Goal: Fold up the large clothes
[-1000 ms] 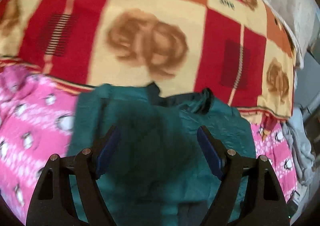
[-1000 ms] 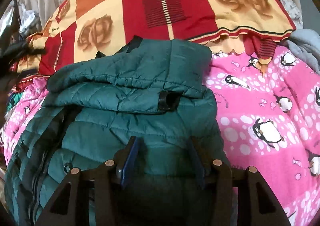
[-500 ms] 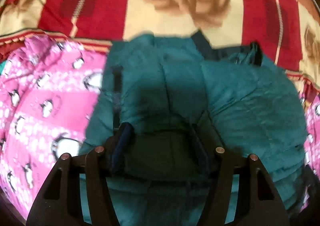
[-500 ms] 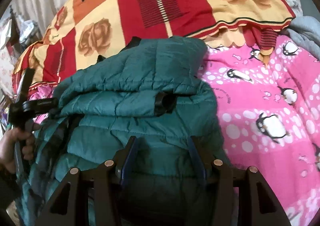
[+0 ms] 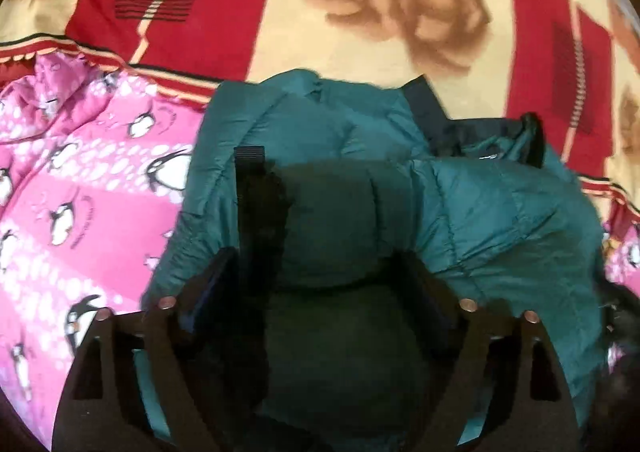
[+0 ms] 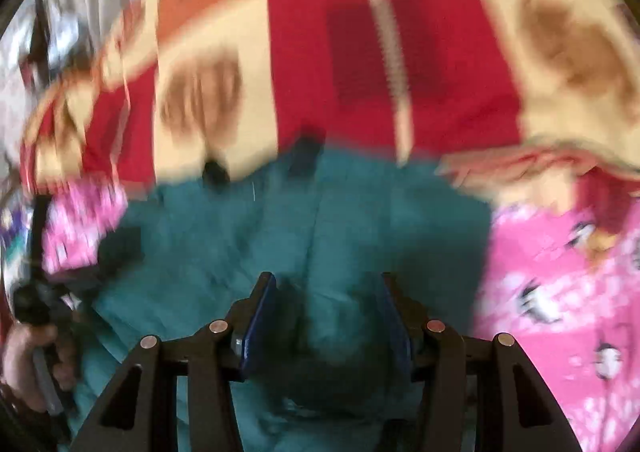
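A teal quilted puffer jacket [image 5: 500, 220] lies bunched on the bed, with its dark collar toward the red blanket. My left gripper [image 5: 316, 272] has a thick fold of the jacket between its fingers, near the left edge. In the blurred right wrist view the jacket [image 6: 320, 220] fills the middle. My right gripper [image 6: 326, 316] has its blue pads pressed on a bulge of the jacket's right part. The hand holding the left gripper [image 6: 32, 336] shows at the far left there.
A red, cream and orange rose-patterned blanket [image 5: 400, 12] covers the far half of the bed. A pink penguin-print cover [image 5: 72, 204] lies under the jacket and on both sides of it [image 6: 560, 292]. Clutter sits at the far left [image 6: 40, 44].
The left gripper came down on the jacket and closed on a fold. The right gripper, still gripping the jacket, now moves fast and its view is blurred. The jacket has bunched up.
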`<action>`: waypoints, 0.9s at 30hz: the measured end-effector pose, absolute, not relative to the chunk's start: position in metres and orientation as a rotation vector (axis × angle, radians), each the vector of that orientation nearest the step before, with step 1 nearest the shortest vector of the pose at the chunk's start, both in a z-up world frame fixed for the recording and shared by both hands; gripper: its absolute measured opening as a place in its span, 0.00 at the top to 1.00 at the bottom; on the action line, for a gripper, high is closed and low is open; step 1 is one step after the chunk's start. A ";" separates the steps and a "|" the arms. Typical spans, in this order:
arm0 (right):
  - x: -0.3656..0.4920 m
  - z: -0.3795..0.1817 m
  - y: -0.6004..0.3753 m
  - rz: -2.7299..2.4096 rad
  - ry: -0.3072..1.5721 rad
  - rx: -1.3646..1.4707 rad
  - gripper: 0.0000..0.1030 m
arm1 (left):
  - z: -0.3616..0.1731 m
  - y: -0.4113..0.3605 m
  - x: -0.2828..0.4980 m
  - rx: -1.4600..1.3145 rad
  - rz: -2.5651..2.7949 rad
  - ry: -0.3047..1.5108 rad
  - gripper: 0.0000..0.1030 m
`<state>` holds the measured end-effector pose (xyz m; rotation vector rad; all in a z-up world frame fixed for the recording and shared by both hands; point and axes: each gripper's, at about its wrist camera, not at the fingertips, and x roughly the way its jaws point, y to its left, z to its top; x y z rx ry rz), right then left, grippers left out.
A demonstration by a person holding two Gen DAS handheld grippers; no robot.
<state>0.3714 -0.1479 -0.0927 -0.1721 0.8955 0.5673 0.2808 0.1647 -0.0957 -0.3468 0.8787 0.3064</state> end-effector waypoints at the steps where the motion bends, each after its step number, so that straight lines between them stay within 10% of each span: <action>1: 0.369 -0.101 -0.150 0.574 0.871 -0.196 0.51 | -0.098 0.164 0.280 -0.342 0.291 0.869 0.11; 27: 0.370 -0.110 -0.163 0.585 0.844 -0.144 0.50 | -0.104 0.155 0.281 -0.310 0.294 0.848 0.08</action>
